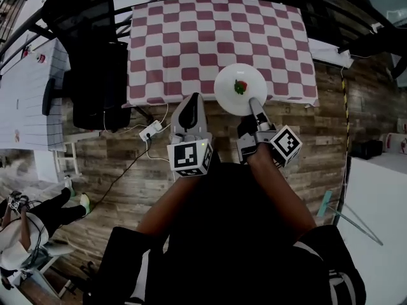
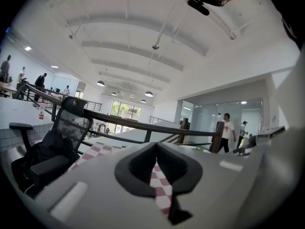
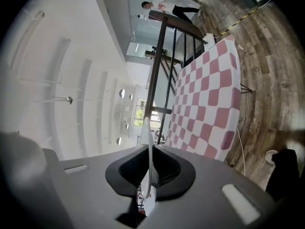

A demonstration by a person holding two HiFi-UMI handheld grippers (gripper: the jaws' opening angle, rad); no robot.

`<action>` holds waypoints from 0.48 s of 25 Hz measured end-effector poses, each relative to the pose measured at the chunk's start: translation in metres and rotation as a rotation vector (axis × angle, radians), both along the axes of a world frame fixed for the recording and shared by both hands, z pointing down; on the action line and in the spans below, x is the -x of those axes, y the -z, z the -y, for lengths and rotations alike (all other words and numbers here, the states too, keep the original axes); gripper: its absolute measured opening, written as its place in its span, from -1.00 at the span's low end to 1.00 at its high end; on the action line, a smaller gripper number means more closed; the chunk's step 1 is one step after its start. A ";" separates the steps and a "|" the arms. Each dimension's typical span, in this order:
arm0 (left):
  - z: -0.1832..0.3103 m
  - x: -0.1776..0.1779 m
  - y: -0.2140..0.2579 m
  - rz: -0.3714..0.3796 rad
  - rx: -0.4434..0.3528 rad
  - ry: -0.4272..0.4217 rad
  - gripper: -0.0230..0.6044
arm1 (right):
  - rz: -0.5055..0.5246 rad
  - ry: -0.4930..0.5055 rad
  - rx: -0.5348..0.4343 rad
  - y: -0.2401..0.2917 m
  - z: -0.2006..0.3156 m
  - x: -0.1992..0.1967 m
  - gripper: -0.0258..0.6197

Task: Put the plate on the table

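A white round plate (image 1: 240,89) carrying a small red and green piece of food (image 1: 240,86) hangs over the near edge of the table with the red and white checkered cloth (image 1: 191,37). My right gripper (image 1: 254,105) is shut on the plate's near rim. In the right gripper view the plate (image 3: 148,161) shows edge-on between the jaws, with the checkered table (image 3: 209,94) beyond. My left gripper (image 1: 193,99) is shut and holds nothing, just short of the table's near edge, left of the plate. The left gripper view shows its jaws closed, the left gripper (image 2: 156,148) pointing over the cloth.
A black office chair (image 1: 95,56) stands against the table's left side, also seen in the left gripper view as the chair (image 2: 57,137). A white power strip (image 1: 151,132) with cables lies on the wooden floor. A white table (image 1: 25,94) is at far left.
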State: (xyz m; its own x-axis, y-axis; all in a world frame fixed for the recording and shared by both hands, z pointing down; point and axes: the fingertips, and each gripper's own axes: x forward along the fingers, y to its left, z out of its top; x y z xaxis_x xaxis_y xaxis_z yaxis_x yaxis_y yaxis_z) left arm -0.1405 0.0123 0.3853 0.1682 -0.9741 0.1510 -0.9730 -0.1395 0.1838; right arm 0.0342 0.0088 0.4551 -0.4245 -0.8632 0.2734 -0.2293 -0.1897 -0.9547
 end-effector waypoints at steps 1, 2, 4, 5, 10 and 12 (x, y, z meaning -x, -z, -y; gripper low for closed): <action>0.005 0.004 -0.001 -0.004 0.002 -0.002 -0.90 | -0.006 -0.010 -0.001 0.002 0.003 -0.001 -0.86; 0.010 0.009 -0.002 -0.006 0.001 -0.006 -0.90 | -0.015 -0.021 -0.007 0.004 0.006 -0.003 -0.86; 0.021 0.016 -0.004 -0.010 -0.002 -0.016 -0.90 | -0.033 -0.040 -0.025 0.007 0.012 -0.005 -0.86; 0.026 0.019 -0.005 -0.013 -0.005 -0.024 -0.90 | -0.041 -0.049 -0.031 0.008 0.014 -0.005 -0.86; 0.038 0.021 -0.008 -0.020 -0.016 -0.071 -0.90 | -0.060 -0.078 -0.035 0.003 0.015 -0.003 -0.86; 0.036 0.021 -0.011 -0.010 -0.014 -0.083 -0.90 | -0.068 -0.077 -0.010 -0.005 0.011 -0.001 -0.86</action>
